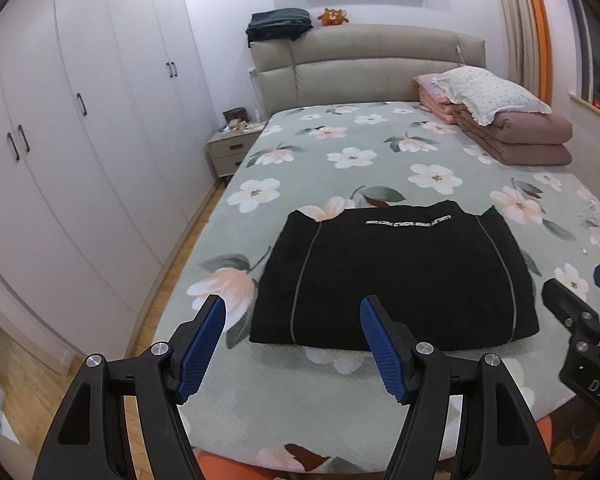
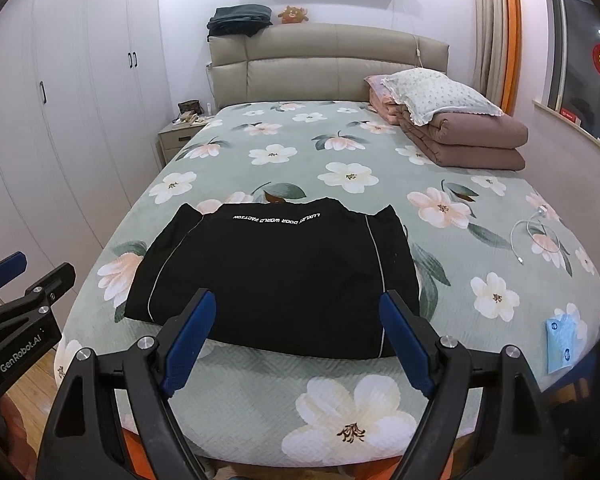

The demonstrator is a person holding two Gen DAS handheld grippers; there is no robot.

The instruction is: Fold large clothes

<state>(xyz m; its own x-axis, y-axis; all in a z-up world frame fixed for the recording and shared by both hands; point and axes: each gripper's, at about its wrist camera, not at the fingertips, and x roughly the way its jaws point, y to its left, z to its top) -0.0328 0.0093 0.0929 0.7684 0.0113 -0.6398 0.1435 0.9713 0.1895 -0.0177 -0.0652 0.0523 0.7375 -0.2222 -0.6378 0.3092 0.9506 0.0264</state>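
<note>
Black garment [image 2: 272, 280] lies folded flat on floral bed [image 2: 440, 264] (white lettering, perhaps a collar edge); left gripper [image 1: 292, 312] and right gripper [image 2: 296, 308] gape empty.

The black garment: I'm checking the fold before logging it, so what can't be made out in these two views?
- Black garment: sleeves and underside hidden by its own folded layers, both views.
- Near edge: partly covered by the right gripper in the right wrist view.
- White lettering: too small in the left wrist view.
</note>
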